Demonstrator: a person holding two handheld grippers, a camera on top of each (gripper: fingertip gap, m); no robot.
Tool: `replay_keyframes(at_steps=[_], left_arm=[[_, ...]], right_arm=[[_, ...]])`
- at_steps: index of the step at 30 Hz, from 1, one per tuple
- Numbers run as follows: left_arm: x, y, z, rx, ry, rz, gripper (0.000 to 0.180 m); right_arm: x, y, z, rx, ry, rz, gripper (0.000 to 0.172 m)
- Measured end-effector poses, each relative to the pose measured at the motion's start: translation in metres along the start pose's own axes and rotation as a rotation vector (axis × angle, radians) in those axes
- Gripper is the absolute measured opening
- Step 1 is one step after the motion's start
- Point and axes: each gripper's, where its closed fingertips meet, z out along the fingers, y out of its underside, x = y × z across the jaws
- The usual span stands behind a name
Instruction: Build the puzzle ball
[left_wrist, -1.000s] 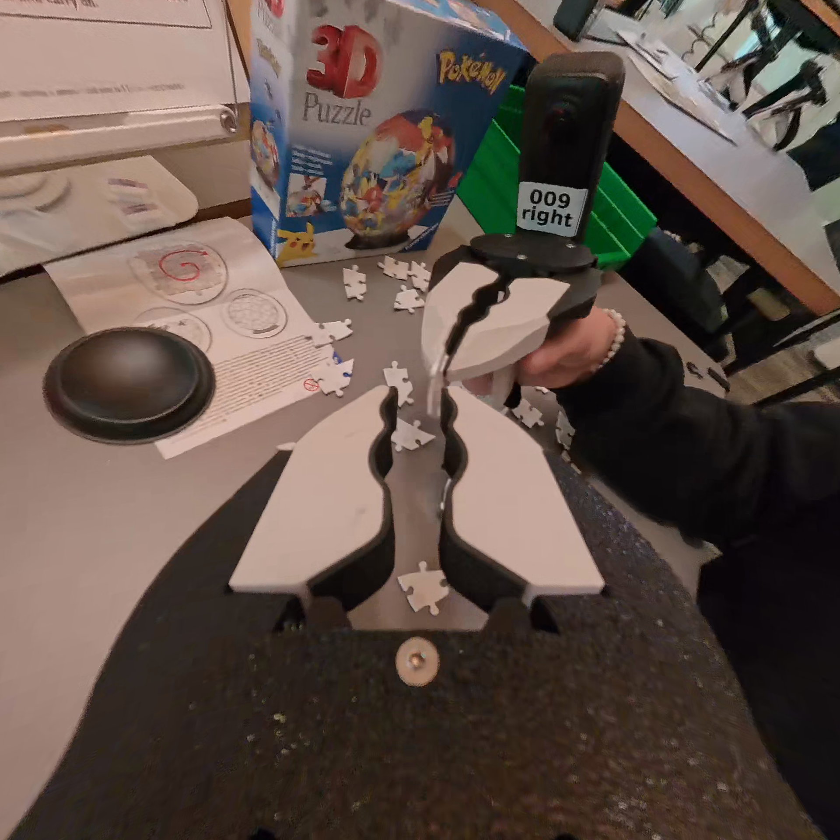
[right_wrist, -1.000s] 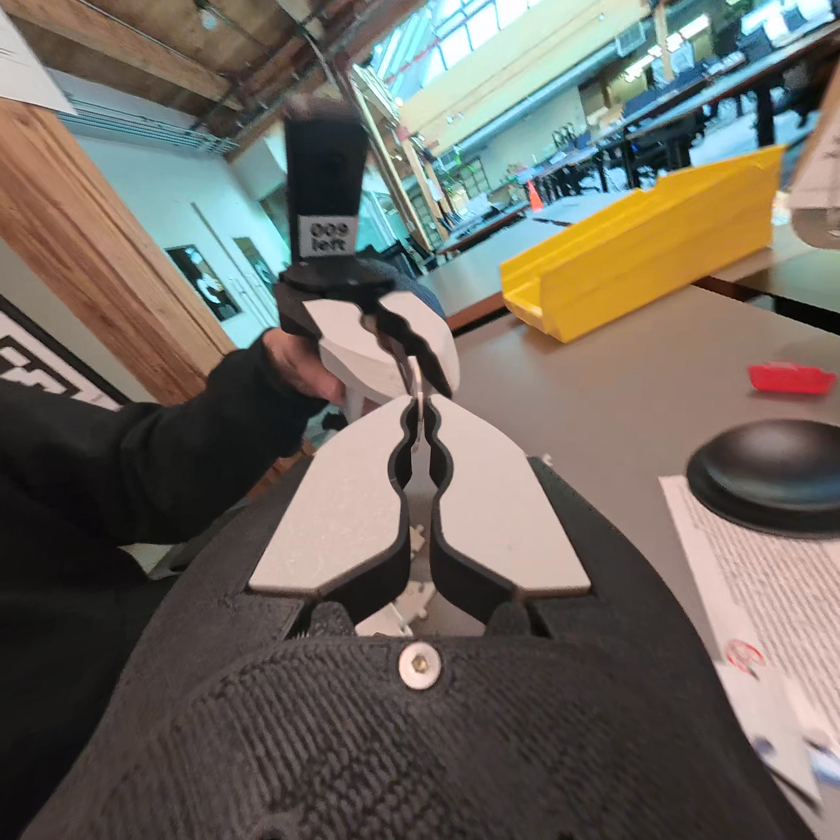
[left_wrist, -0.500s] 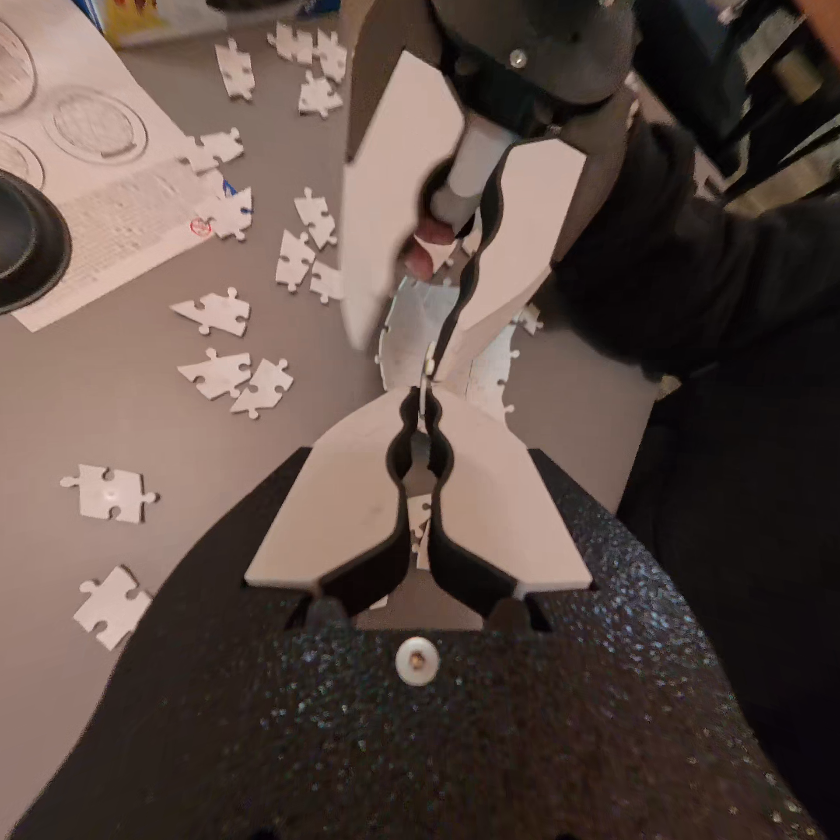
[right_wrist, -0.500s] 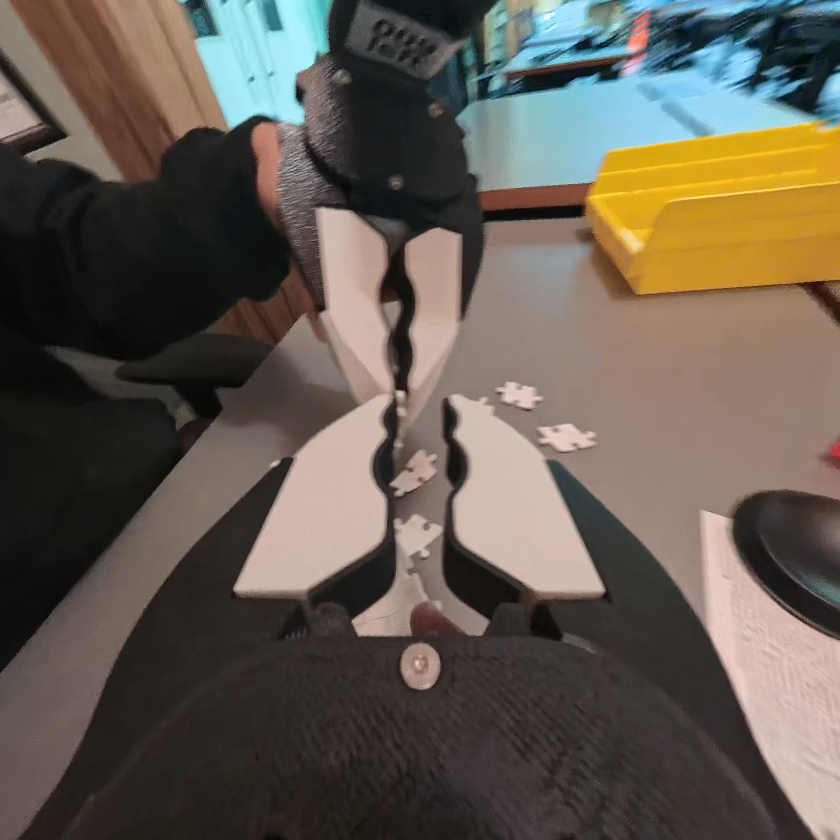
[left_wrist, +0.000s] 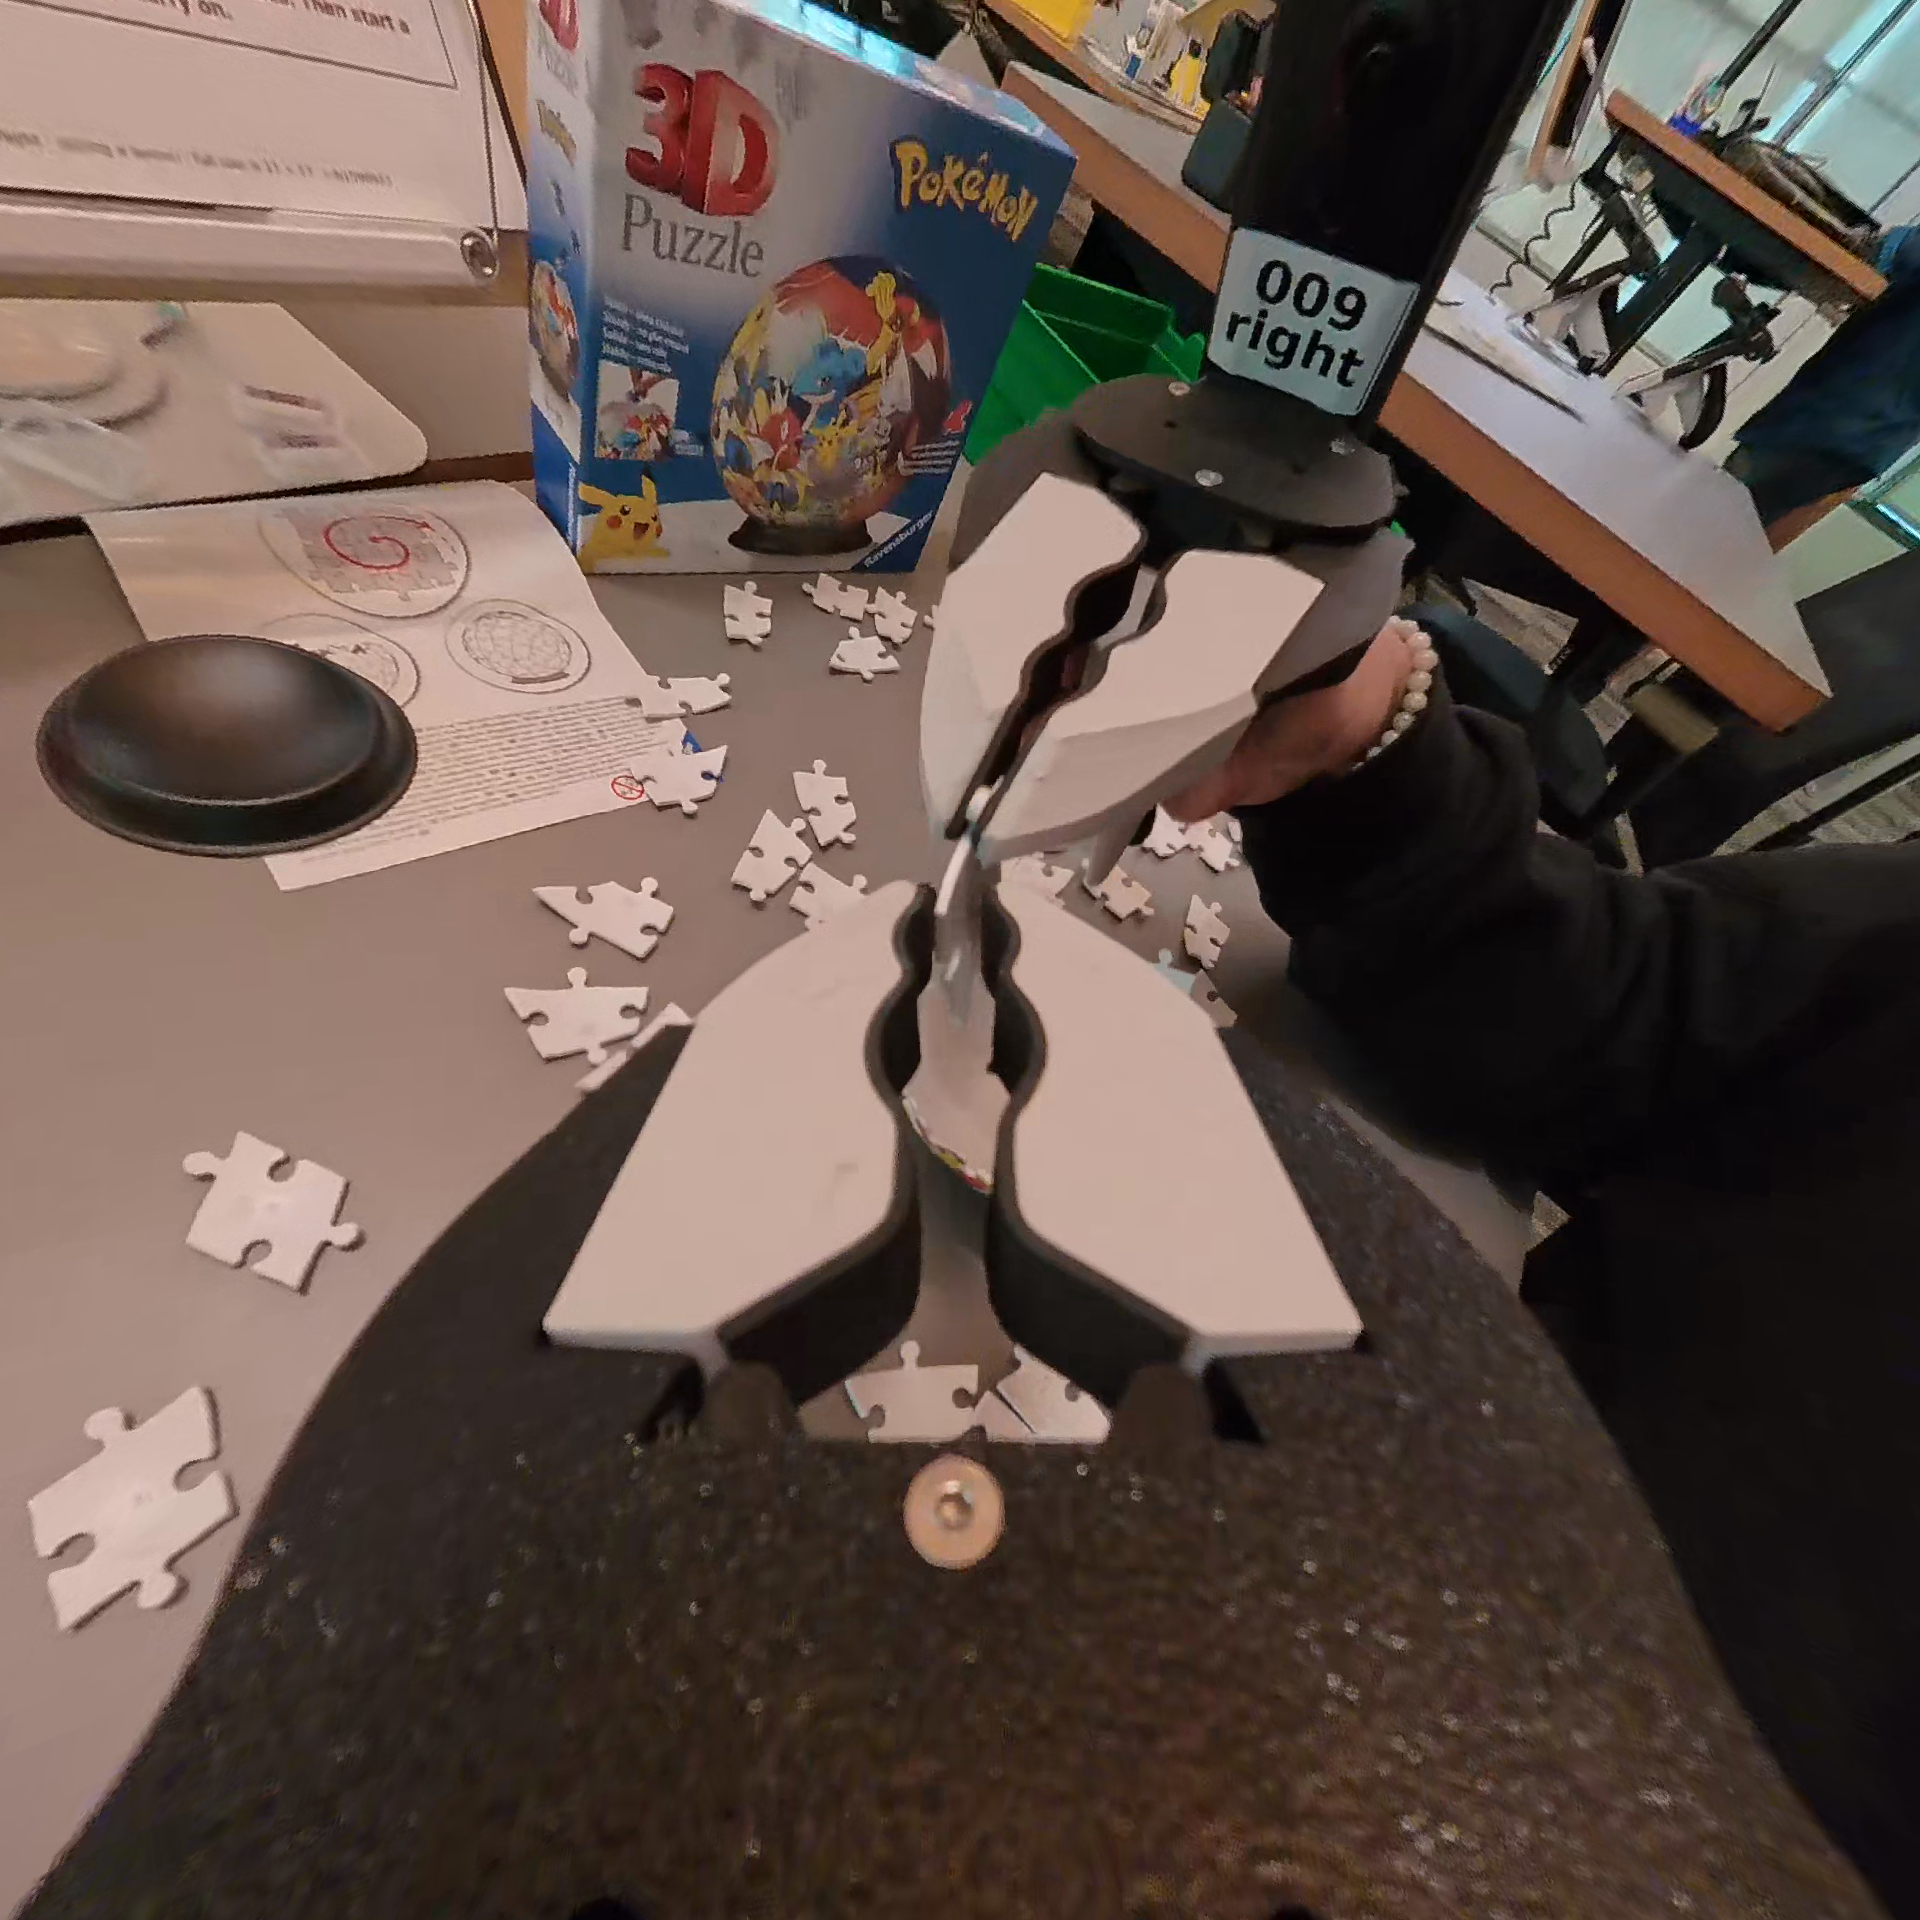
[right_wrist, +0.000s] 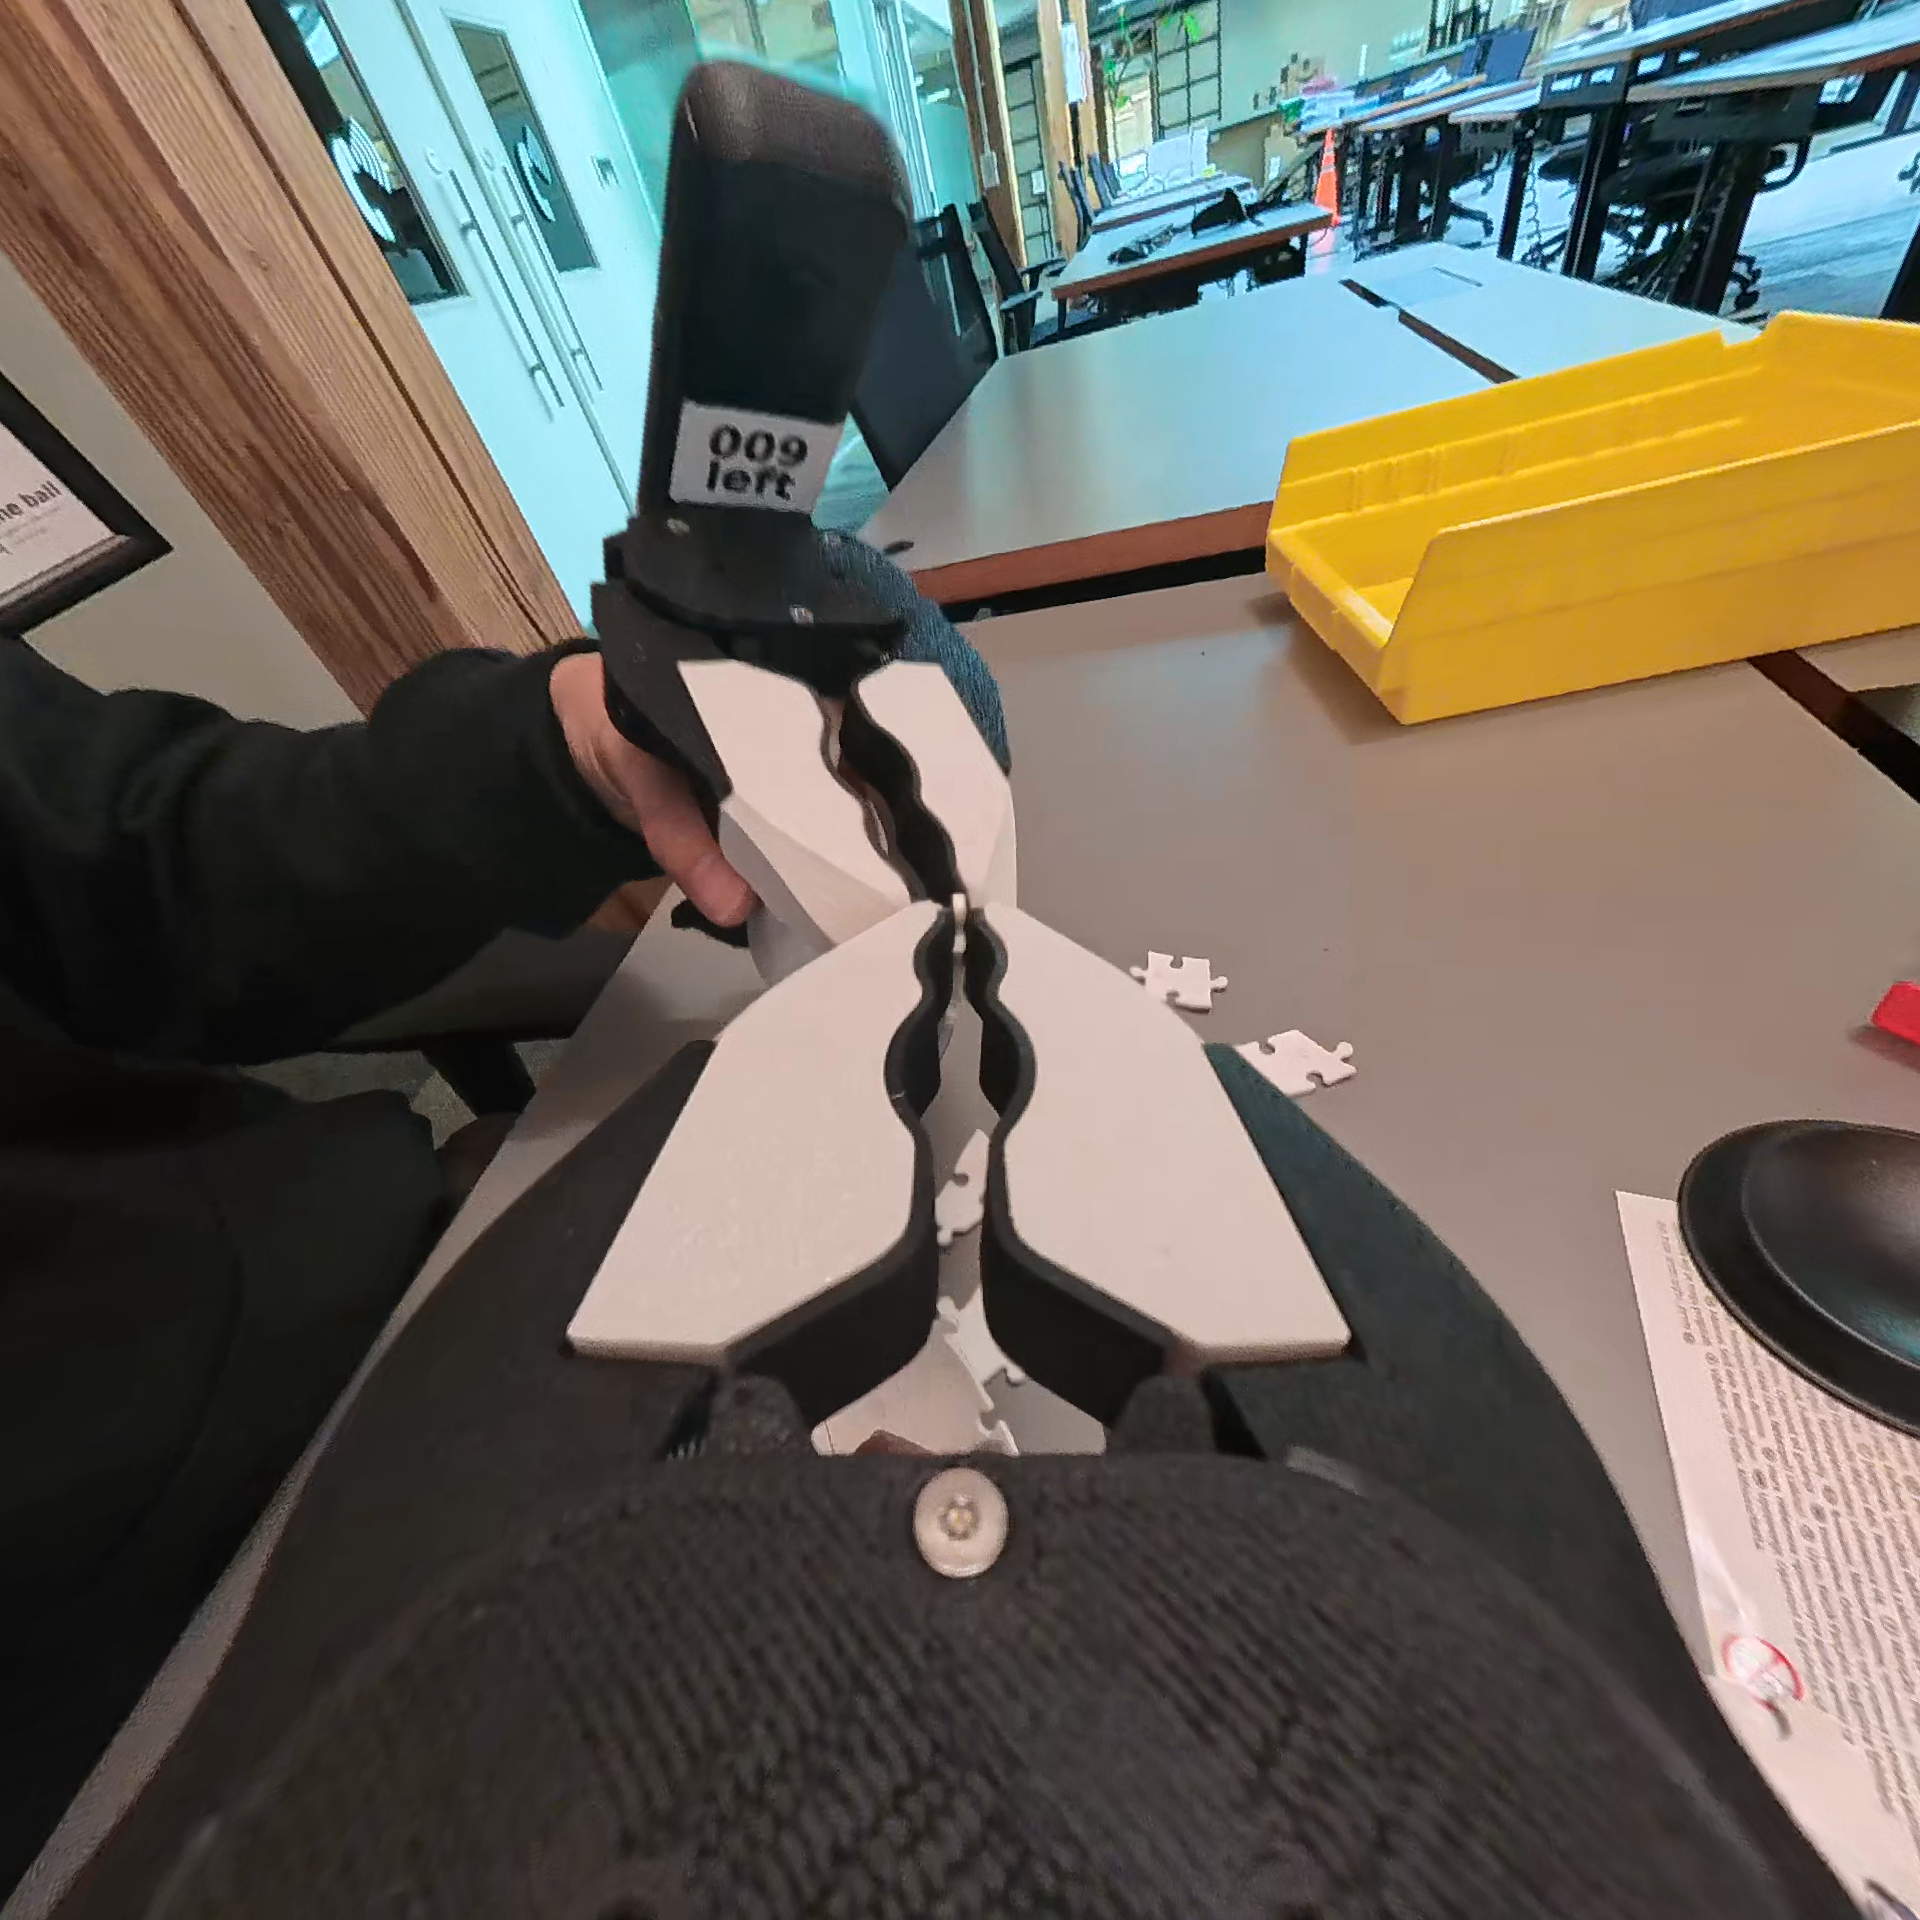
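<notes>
My right gripper is shut on a thin white puzzle piece, pinched edge-on at its fingertips. In the left wrist view it comes in from above right, held by a hand in a black sleeve. The piece hangs down from its tips into my left gripper. The left pads stand slightly apart on either side of the piece and do not press on it. The left gripper faces the right one tip to tip above the grey table.
Several loose white puzzle pieces lie scattered on the table. A puzzle box stands at the back. A black round stand sits on an instruction sheet. A yellow bin stands on the far side, and a green bin behind the box.
Half a second ago my left gripper was shut on the piece and the right one was open. Now the right has shut on it and the left pads have parted a little. Both views tilted back up.
</notes>
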Motion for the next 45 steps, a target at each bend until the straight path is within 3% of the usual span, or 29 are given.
replay_keyframes(at_steps=[5,10,13,19,26,33,45], left_arm=[[0.006,0.011,-0.003,-0.037,0.033,0.014,0.002],[0.009,0.037,-0.004,-0.19,0.075,-0.078,0.002],[0.009,0.054,-0.002,-0.285,0.09,-0.124,0.001],[0.023,0.066,0.008,-0.383,0.161,-0.088,0.001],[0.018,0.056,0.013,-0.355,0.134,-0.059,0.001],[0.016,0.045,0.013,-0.283,0.111,-0.006,0.001],[0.014,0.061,0.013,-0.334,0.13,-0.15,0.001]], right_arm=[[-0.012,0.006,0.001,-0.031,-0.08,0.001,0.003],[-0.017,0.028,0.004,-0.139,-0.131,-0.039,0.003],[-0.019,0.025,0.003,-0.106,-0.138,-0.057,0.015],[-0.019,0.046,0.003,-0.214,-0.161,-0.062,0.016],[-0.02,0.048,0.001,-0.24,-0.176,-0.077,0.001],[-0.018,0.039,-0.002,-0.18,-0.195,-0.014,0.0],[-0.01,0.045,-0.005,-0.189,-0.167,-0.015,0.0]])
